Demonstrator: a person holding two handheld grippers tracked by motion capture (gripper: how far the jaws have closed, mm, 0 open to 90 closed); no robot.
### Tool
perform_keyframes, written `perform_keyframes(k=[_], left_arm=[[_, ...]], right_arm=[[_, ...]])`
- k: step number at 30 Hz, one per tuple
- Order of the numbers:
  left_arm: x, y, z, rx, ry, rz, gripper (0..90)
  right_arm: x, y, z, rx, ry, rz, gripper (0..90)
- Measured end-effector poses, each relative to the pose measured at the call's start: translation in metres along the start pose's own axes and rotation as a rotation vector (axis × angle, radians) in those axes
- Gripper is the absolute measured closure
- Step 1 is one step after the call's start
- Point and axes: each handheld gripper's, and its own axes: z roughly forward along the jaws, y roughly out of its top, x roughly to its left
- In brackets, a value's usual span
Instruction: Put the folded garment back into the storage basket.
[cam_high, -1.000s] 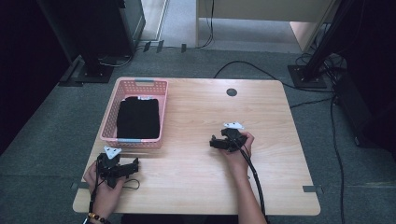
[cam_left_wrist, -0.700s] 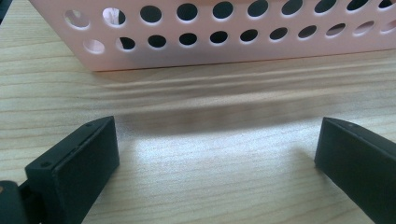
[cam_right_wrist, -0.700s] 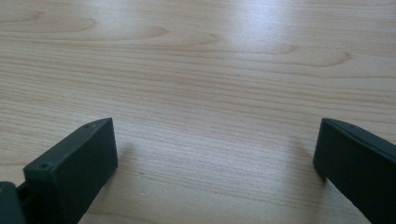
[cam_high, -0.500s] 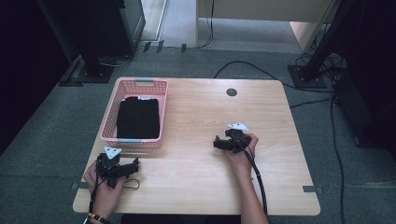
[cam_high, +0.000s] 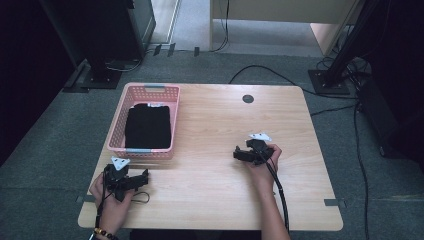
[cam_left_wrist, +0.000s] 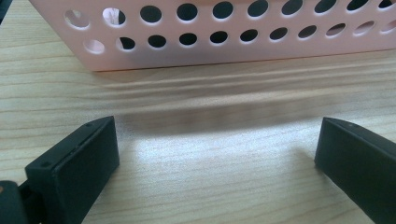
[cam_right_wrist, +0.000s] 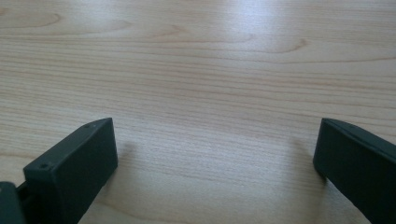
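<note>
A pink perforated basket (cam_high: 116, 127) stands at the table's left, with a folded black cloth (cam_high: 148, 126) inside it. My left gripper (cam_high: 145, 176) rests near the front left corner, just in front of the basket, open with nothing between its jaws. In the left gripper view the basket wall (cam_left_wrist: 233, 46) stands close ahead, and the left gripper (cam_left_wrist: 217, 140) is wide open over bare wood. My right gripper (cam_high: 236, 153) lies right of the table's middle, pointing left, open and holding nothing. The right gripper view shows the right gripper (cam_right_wrist: 215, 140) over plain wood.
The wooden table (cam_high: 215, 200) has a round cable grommet (cam_high: 248, 98) near its back edge. Black cables trail on the grey floor (cam_high: 280, 65) behind it. Dark equipment stands at the back left and right.
My right gripper has shifted slightly to the right and toward the front. The left gripper has stayed where it was.
</note>
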Motion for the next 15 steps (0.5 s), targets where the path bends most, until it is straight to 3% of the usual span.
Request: perform_keyframes(k=[15], left_arm=[[0.000,0.000,0.000,0.000,0.000,0.000,0.0]], right_arm=[[-0.013,-0.004,-0.004,0.000,-0.016,0.014,0.0]])
